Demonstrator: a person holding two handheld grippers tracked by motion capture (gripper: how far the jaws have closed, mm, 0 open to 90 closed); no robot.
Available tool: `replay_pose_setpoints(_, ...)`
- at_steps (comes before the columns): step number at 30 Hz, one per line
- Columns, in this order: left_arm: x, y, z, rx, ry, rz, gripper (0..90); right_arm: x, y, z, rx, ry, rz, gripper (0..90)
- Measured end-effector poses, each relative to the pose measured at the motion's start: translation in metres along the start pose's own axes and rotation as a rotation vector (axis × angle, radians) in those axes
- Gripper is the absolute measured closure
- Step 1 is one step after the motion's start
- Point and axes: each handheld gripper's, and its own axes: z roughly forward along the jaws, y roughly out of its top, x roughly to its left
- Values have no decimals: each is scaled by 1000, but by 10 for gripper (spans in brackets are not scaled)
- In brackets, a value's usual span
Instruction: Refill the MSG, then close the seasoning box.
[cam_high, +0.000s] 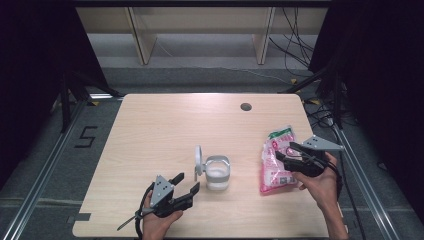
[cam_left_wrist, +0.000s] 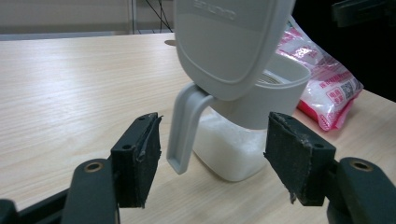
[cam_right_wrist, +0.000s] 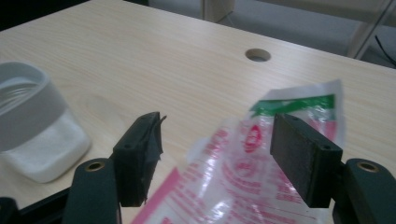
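The left gripper (cam_high: 186, 184) stands with its 2 jaws spread wide and nothing between the pads; in the left gripper view the grey handle (cam_left_wrist: 183, 131) of the jar (cam_left_wrist: 243, 140) hangs in the gap ahead of them, touched by neither pad. The right gripper (cam_high: 286, 151) also has its 2 jaws set far apart, pinching nothing, and it hovers over the pink-and-white bag (cam_high: 276, 161), whose crinkled printed top with a green band (cam_right_wrist: 294, 105) lies beneath and beyond the pads in the right gripper view. The jar stands upright just ahead of the left gripper, near the table's (cam_high: 165, 125) middle, with its grey flip lid (cam_high: 198, 157) raised; its clear lower part holds white grains. The bag lies flat on the table to the right of the jar, apart from it.
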Motion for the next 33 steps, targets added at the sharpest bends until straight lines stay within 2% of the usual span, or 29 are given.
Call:
replay_pose_setpoints(3,4,2,-1,-9,10,-3,349,16,1,1,20,39,9,319)
replay_pose_setpoints(5,4,3,-2,-8,23,-13,349,21,1,4,10,49,-37,314)
replay_pose_setpoints(6,5,4,-1,-18,19,-8,349,27,0,4,22,53,-9,303)
replay_pose_setpoints(7,5,4,-1,-15,25,-1,349,31,-1,5,40,70,-38,286)
replay_pose_setpoints(8,5,5,-2,-8,33,8,349,34,-1,5,48,70,-35,286)
replay_pose_setpoints(9,6,6,-2,-11,32,10,349,36,-2,7,42,77,-61,285)
replay_pose_setpoints(10,6,6,-2,-11,35,-2,349,38,-3,8,45,84,-62,278)
replay_pose_setpoints(11,6,7,-2,-13,37,1,350,42,-5,8,53,87,-45,270)
replay_pose_setpoints(12,7,8,-2,-20,32,4,350,43,-5,8,59,96,-56,269)
replay_pose_setpoints(13,7,9,-3,-13,39,9,352,47,-7,9,59,98,-42,269)
replay_pose_setpoints(14,7,10,-3,-18,41,0,353,46,-8,10,54,107,-66,269)
replay_pose_setpoints(16,9,11,-3,-25,38,2,359,51,-10,11,56,120,-49,269)
replay_pose_setpoints(17,10,12,-3,-23,44,-2,360,51,-11,11,59,118,-64,269)
replay_pose_setpoints(19,11,14,-3,-40,42,-3,372,53,-14,12,60,121,-65,269)
replay_pose_setpoints(20,13,16,-4,-33,40,3,383,56,-15,12,63,126,-50,269)
replay_pose_setpoints(23,16,19,-5,-36,46,9,409,57,-19,13,69,130,-65,269)
replay_pose_setpoints(24,17,20,-5,-46,44,3,415,59,-20,12,76,133,-51,269)
replay_pose_setpoints(25,18,22,-6,-44,53,-2,416,59,-22,13,69,131,-65,269)
replay_pose_setpoints(26,19,23,-6,-49,48,5,431,60,-22,12,83,136,-62,269)
replay_pose_setpoints(27,20,23,-5,-59,40,3,457,61,-24,13,68,133,-67,270)
replay_pose_setpoints(28,20,24,-5,-55,45,3,463,62,-24,12,83,142,-52,271)
replay_pose_setpoints(30,20,26,-5,-58,44,12,486,62,-26,12,74,136,-65,270)
replay_pose_setpoints(33,20,27,-4,-69,27,22,542,64,-28,10,83,138,-50,271)
